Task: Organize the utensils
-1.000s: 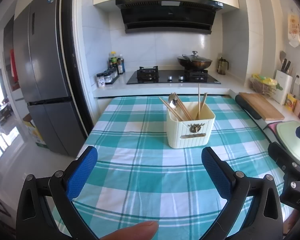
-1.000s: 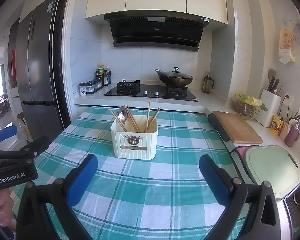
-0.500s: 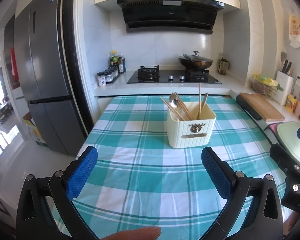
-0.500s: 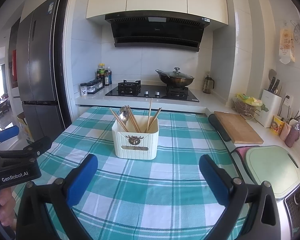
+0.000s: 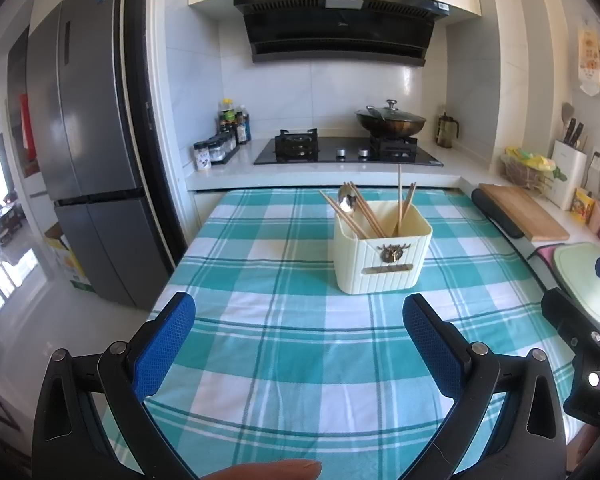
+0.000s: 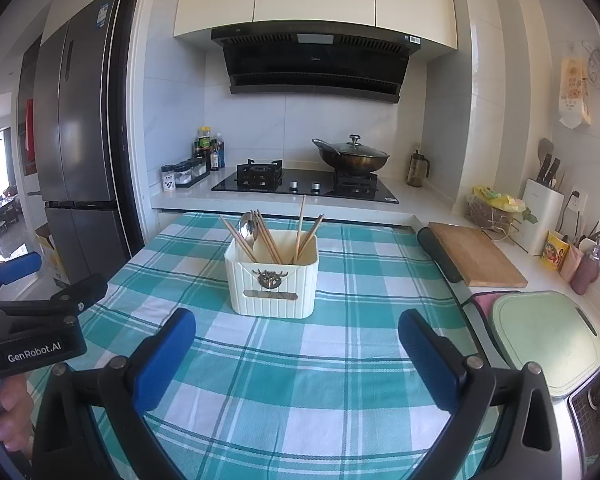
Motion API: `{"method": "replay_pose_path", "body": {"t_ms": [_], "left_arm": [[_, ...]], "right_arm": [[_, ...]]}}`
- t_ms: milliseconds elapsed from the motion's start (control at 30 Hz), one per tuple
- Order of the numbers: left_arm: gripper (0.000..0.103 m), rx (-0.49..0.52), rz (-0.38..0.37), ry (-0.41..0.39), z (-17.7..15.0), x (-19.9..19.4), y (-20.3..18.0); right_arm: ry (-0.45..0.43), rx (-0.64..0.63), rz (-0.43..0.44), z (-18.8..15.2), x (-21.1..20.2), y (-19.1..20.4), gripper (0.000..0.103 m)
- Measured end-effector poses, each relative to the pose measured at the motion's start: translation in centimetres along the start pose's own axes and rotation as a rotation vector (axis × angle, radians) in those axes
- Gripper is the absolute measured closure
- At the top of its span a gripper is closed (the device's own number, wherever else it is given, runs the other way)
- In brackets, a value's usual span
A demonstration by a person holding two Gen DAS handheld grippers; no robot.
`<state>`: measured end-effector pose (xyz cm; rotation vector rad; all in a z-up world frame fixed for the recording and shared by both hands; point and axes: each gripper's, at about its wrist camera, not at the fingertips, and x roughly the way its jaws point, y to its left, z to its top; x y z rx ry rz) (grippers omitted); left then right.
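Note:
A cream utensil holder [image 5: 382,252] [image 6: 273,280] stands upright on the teal checked tablecloth [image 5: 284,344] [image 6: 300,364]. Several wooden chopsticks [image 5: 356,212] [image 6: 268,238] and a metal spoon [image 5: 346,202] [image 6: 247,229] lean inside it. My left gripper [image 5: 300,316] hovers open over the cloth, short of the holder and a little left of it, with nothing between its blue pads. My right gripper [image 6: 296,332] is open too, also empty, with the holder just beyond its fingertips. Each gripper shows at the edge of the other's view.
Behind the table runs a counter with a gas hob [image 6: 306,184], a lidded wok [image 6: 352,156] and spice jars [image 6: 188,172]. A wooden board [image 6: 476,256], a green board [image 6: 548,336] and a knife block [image 6: 542,216] sit to the right. A tall fridge [image 5: 88,168] stands left.
Both views have crept very slightly; the holder sits a touch lower and nearer in frame. Both grippers stay open and nothing on the table has moved.

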<state>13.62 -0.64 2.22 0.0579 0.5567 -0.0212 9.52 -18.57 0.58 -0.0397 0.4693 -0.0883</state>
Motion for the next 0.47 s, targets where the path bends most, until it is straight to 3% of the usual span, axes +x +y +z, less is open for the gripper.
{"method": "replay_pose_path", "body": {"t_ms": [467], "left_arm": [[0.000, -0.009, 0.010, -0.011, -0.80, 0.36, -0.43]], "right_arm": [[0.003, 0.002, -0.002, -0.38, -0.05, -0.36, 0.000]]}}
